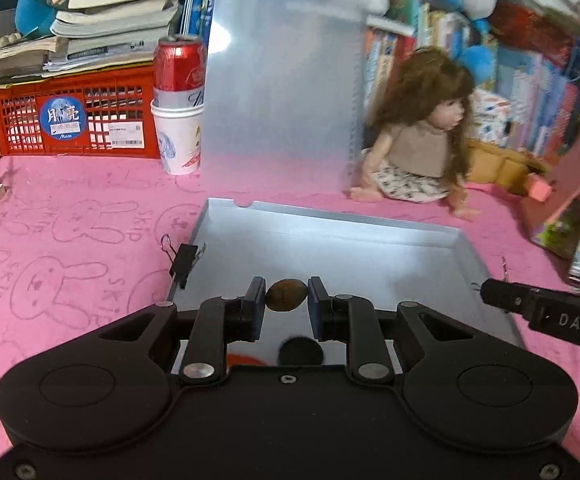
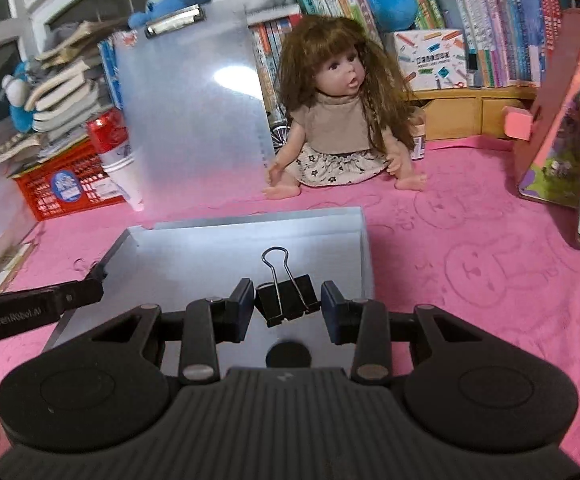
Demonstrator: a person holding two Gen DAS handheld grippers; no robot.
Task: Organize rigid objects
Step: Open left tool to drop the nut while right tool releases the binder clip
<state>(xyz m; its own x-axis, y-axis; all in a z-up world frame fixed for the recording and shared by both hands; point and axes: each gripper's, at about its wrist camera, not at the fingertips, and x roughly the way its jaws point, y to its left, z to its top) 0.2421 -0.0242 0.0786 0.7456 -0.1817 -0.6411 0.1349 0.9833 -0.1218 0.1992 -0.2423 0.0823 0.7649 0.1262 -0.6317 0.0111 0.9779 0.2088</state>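
A clear plastic box point(image 1: 329, 248) lies open on the pink cloth, its lid point(image 1: 282, 92) standing up behind it. My left gripper point(image 1: 286, 297) is shut on a small brown oval nut-like object point(image 1: 286, 295), held over the box's near part. A black binder clip point(image 1: 184, 264) lies by the box's left rim. My right gripper point(image 2: 286, 300) is shut on a black binder clip point(image 2: 286, 298), held over the same box point(image 2: 250, 240). A dark round disc point(image 1: 300, 353) lies in the box below the left gripper; a similar disc point(image 2: 288, 355) shows in the right wrist view.
A doll point(image 1: 417, 140) sits behind the box. A red crate point(image 1: 74, 120) with stacked books, and a red can in a paper cup point(image 1: 178, 108), stand at back left. Pink toy boxes point(image 2: 561, 128) stand at right. Books line the back.
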